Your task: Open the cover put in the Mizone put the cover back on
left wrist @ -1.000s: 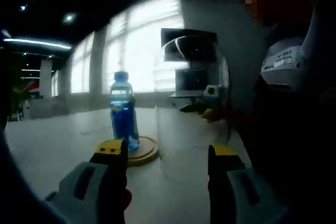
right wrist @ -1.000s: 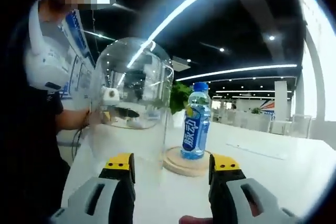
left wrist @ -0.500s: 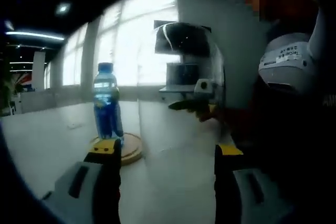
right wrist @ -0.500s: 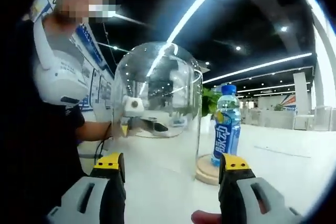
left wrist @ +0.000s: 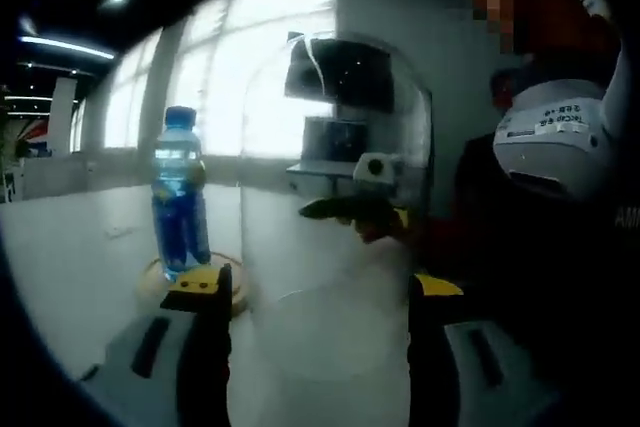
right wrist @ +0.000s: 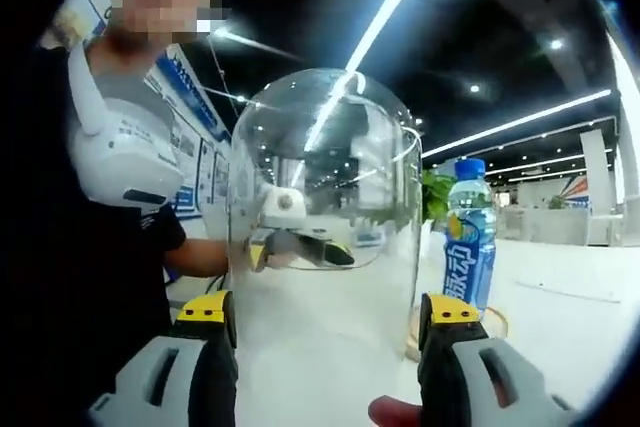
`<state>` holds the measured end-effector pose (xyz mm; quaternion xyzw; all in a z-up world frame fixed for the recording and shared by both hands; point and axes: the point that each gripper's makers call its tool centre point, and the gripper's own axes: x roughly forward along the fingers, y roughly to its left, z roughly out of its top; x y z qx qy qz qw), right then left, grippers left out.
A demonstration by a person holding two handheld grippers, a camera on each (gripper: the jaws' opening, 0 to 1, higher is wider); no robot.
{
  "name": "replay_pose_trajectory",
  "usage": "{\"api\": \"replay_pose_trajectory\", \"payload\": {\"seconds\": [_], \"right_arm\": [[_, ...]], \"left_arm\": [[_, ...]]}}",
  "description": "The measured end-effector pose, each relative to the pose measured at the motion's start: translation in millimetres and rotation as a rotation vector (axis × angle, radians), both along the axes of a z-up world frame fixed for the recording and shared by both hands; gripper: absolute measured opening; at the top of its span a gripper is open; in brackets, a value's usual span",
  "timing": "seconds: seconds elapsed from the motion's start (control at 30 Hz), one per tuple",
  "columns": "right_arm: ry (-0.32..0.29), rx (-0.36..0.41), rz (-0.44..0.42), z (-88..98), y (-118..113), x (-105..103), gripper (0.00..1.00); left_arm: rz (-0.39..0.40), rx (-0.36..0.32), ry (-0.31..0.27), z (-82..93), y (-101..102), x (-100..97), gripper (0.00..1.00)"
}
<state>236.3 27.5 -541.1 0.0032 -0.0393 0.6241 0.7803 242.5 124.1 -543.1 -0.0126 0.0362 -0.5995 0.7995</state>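
A clear glass dome cover [left wrist: 335, 147] [right wrist: 320, 177] stands on the white table, just beside a round wooden base [left wrist: 150, 277] [right wrist: 497, 322]. A blue Mizone bottle [left wrist: 180, 197] [right wrist: 470, 237] stands upright on that base, uncovered. My left gripper [left wrist: 318, 285] is open, its jaws level with the dome's two sides. My right gripper [right wrist: 328, 307] is open on the opposite side, straddling the dome the same way. Each gripper shows through the glass in the other's view. Whether any jaw touches the glass I cannot tell.
The person [left wrist: 560, 197] [right wrist: 110, 167] holding the grippers stands close behind the dome. The white table [left wrist: 70, 247] [right wrist: 560, 297] stretches away past the bottle. A fingertip [right wrist: 395, 412] shows at the bottom of the right gripper view.
Both grippers have moved closer to the dome, which now spans the gap between each pair of jaws. The bottle and base have not moved; the jaws stay equally wide.
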Motion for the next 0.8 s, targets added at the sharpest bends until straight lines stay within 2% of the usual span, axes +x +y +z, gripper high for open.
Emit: {"api": "replay_pose_trajectory", "payload": {"seconds": [0.1,0.3,0.53,0.8], "right_arm": [[-0.014,0.017,-0.004,0.9,1,0,0.67],[0.031,0.028,0.003,-0.9,6,3,0.71],[0.030,0.009,0.018,3.2,15,7,0.75],[0.025,-0.037,0.055,4.9,21,10,0.79]], "left_arm": [[-0.015,0.002,0.007,-0.6,-5,-1.7,0.63],[-0.023,0.017,0.010,-5.2,-10,-1.1,0.65],[-0.027,0.034,0.014,-8.9,-13,1.5,0.66],[-0.037,0.017,0.015,-10.0,-15,2.6,0.68]]}}
